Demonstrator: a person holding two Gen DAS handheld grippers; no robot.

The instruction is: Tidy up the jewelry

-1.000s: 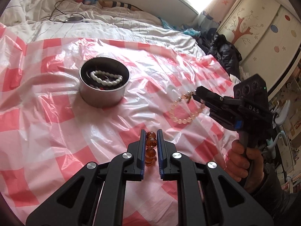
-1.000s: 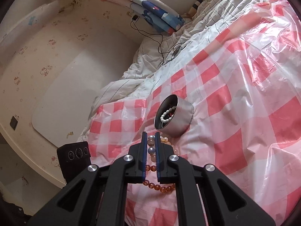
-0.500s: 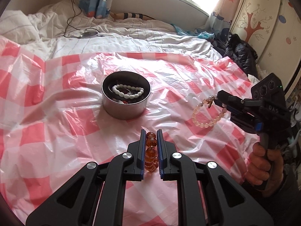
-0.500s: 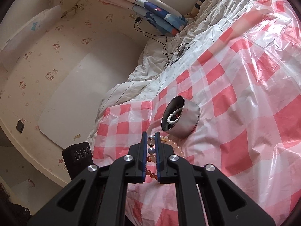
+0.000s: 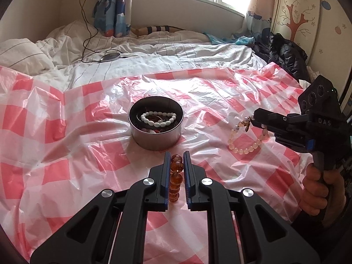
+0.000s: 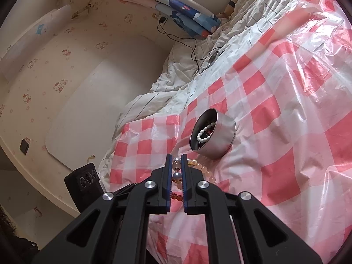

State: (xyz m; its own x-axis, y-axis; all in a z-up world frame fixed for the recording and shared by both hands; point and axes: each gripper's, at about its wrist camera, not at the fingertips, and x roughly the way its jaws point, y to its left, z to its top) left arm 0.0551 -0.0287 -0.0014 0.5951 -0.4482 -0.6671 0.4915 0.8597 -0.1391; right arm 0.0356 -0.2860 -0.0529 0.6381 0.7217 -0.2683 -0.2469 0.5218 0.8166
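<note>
Left gripper (image 5: 176,160) clamped narrow on amber bead bracelet (image 5: 176,177), just short of round metal tin (image 5: 156,140). Right gripper (image 6: 176,165) pinched on pale peach bracelet (image 5: 246,138), hanging above checkered plastic sheet (image 5: 66,154), right of the tin.

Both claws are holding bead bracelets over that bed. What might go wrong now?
The right gripper pinches only a few beads of the pale peach bead bracelet; the dangling loop could slip off.

The round metal tin sits on crinkled pink checked plastic sheet; a nudge could tip it.

The left gripper holds the amber bead bracelet similarly loosely.
</note>
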